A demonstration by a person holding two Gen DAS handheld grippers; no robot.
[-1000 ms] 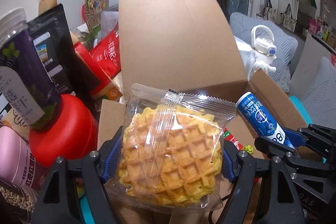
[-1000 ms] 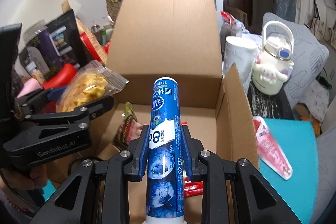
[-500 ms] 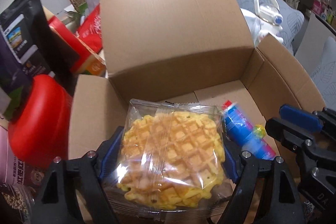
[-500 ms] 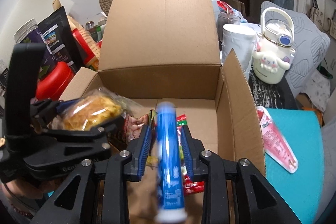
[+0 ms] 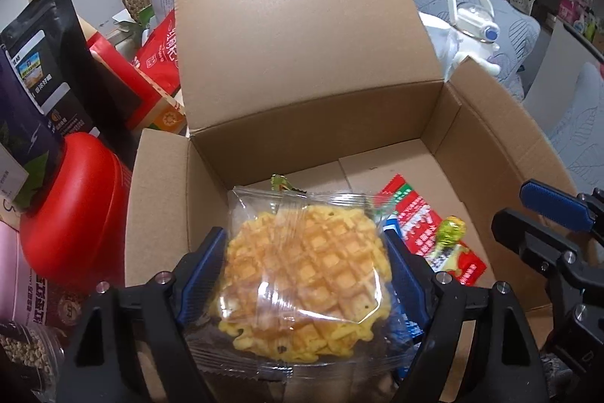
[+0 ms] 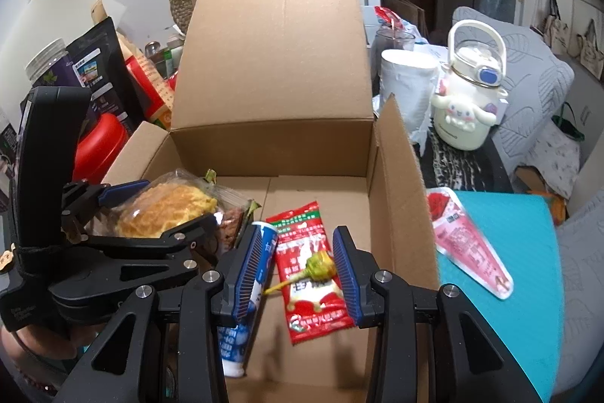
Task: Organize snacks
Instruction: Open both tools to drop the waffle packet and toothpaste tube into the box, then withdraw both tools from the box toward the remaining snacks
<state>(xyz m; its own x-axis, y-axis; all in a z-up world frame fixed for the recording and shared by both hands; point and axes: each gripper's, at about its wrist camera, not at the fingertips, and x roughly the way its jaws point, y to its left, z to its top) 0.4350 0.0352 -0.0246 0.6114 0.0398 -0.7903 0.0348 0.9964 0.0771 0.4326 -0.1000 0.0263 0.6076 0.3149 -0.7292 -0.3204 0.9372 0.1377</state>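
Tube [image 6: 247,284] now out of right fingers [image 6: 345,274]

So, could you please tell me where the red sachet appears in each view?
Left wrist: red sachet on the box floor, right of the waffle.
Right wrist: red sachet centre, under the lollipop.
Shared landmark: the box's upright flap.

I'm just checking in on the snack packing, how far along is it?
Partly done. Already in the cardboard box: a red sachet, a green lollipop and the blue tube, lying beside the open right tool. In hand: the left tool grips the wrapped waffle over the box. Left: the pink triangular packet on the teal mat, outside the box.
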